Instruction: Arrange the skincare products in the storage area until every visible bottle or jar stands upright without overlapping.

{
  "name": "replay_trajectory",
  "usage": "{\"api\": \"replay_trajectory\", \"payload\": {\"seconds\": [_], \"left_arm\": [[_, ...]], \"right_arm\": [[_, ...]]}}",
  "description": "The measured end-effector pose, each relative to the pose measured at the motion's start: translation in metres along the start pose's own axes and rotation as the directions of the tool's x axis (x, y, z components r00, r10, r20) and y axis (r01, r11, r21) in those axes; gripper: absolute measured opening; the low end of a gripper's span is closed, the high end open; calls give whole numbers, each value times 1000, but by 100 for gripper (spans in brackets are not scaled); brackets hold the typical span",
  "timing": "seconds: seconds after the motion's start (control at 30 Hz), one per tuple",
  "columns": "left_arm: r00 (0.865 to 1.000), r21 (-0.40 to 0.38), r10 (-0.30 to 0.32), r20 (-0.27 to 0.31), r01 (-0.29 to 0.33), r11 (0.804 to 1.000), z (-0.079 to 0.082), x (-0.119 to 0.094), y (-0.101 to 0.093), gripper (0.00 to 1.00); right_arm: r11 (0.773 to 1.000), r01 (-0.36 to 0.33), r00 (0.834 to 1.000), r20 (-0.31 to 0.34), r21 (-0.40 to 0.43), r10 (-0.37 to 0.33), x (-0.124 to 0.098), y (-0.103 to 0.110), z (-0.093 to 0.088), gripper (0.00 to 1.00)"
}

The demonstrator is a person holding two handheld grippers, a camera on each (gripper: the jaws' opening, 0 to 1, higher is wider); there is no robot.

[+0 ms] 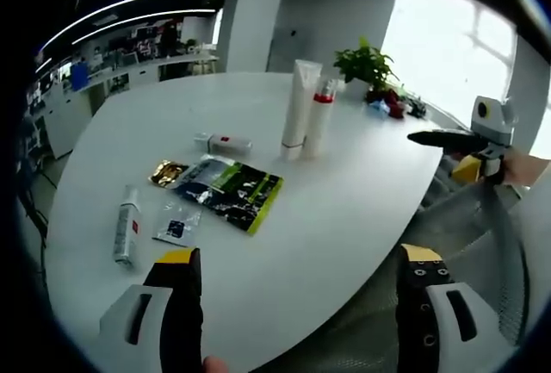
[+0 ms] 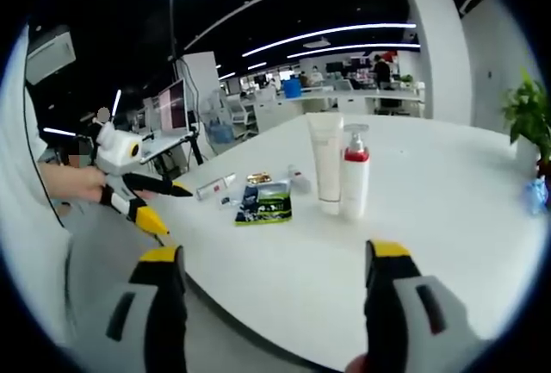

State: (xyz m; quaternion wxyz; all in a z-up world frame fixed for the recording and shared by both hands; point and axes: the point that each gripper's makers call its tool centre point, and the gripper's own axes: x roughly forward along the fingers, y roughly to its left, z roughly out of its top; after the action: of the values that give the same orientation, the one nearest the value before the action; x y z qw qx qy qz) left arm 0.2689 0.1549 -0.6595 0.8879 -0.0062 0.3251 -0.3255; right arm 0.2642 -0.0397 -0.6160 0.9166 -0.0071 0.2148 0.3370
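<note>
A tall white tube (image 1: 300, 106) and a white pump bottle with a red collar (image 1: 320, 116) stand upright side by side on the white table (image 1: 344, 209). A small white tube with a red label (image 1: 222, 142) lies flat to their left. Another white bottle (image 1: 127, 232) lies on its side near the table's left edge. My left gripper (image 1: 300, 263) is open above the near edge, with nothing in it. My right gripper (image 2: 275, 257) is open too, facing the tall tube (image 2: 325, 162) and pump bottle (image 2: 355, 171) from the other side.
A dark green packet (image 1: 231, 190), a gold sachet (image 1: 167, 172) and a small clear sachet (image 1: 176, 222) lie flat among the products. A potted plant (image 1: 366, 63) and small items stand at the far edge. Office desks and monitors (image 2: 172, 106) lie beyond.
</note>
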Motion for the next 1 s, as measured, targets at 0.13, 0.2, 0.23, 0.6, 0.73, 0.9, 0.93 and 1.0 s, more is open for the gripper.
{"api": "replay_trajectory", "payload": {"seconds": [0.13, 0.2, 0.23, 0.6, 0.73, 0.9, 0.93, 1.0], "left_arm": [[1000, 1, 2, 5, -2, 1000, 0, -1, 1, 91], [1000, 3, 5, 7, -5, 1000, 0, -1, 1, 91], [1000, 4, 5, 9, -5, 1000, 0, -1, 1, 91], [1000, -3, 2, 23, -2, 1000, 2, -1, 2, 92], [1000, 0, -6, 27, 6, 1000, 3, -1, 1, 92], [999, -5, -13, 35, 13, 1000, 4, -1, 1, 92], [999, -6, -15, 36, 15, 1000, 5, -1, 1, 92], [999, -4, -19, 35, 19, 1000, 5, -1, 1, 92]], "right_arm": [[1000, 6, 1000, -12, -9, -6, 1, 0, -2, 86], [1000, 8, 1000, -19, -13, -9, 1, 0, -3, 86], [1000, 10, 1000, -20, -14, -10, 1, 0, -3, 86], [1000, 13, 999, -49, -12, -14, 4, -2, -7, 86], [1000, 9, 998, -67, -23, -11, 9, -1, -6, 87], [999, -8, 997, -77, -37, 6, 23, 3, -4, 87], [999, -9, 997, -77, -34, 7, 26, 3, -4, 87], [999, -21, 996, -87, -36, 18, 34, 7, -4, 86]]}}
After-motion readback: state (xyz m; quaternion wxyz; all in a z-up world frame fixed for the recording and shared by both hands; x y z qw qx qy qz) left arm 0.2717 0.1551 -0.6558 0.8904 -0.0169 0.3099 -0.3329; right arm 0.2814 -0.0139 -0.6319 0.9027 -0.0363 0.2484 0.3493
